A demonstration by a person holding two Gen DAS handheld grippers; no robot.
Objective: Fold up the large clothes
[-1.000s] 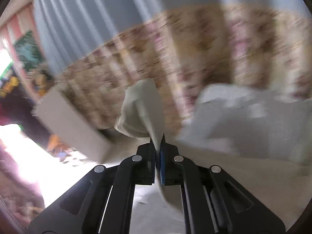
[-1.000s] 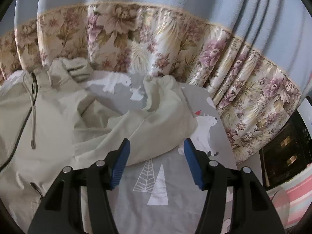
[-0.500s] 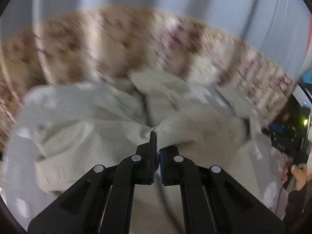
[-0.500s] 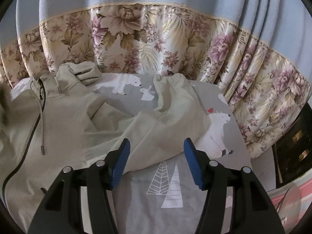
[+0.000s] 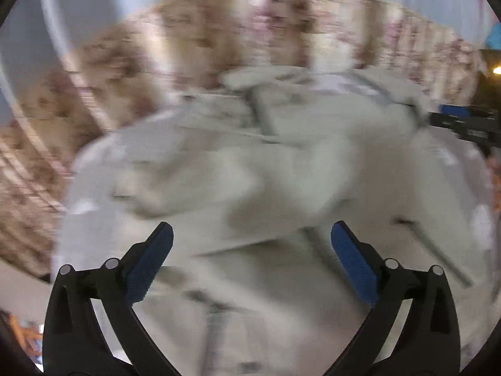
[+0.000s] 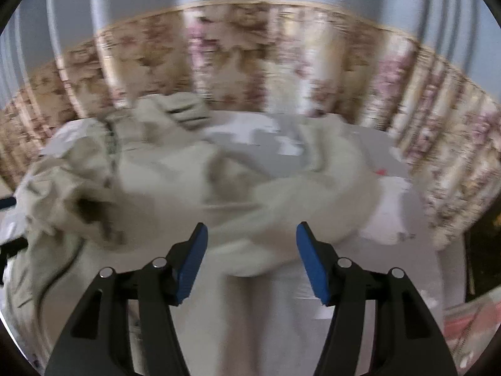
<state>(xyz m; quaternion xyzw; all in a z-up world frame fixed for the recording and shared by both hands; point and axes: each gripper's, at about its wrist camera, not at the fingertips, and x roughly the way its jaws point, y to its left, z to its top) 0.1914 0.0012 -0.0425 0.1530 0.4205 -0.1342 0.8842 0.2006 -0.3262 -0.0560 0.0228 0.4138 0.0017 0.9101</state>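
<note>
Sleeve lie: right sleeve (image 6: 300,200) of the hoodie (image 5: 250,169) runs crosswise just ahead of the right gripper (image 6: 250,238), closer to it.
Jaws: right gripper apart, empty; left gripper (image 5: 250,238) just sprang wide, nothing between.

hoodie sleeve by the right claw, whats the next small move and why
Probably ease the right claw down and close on the sleeve. It is open over that loose sleeve lying across the sheet, and the left claw has just opened, holding nothing.
</note>
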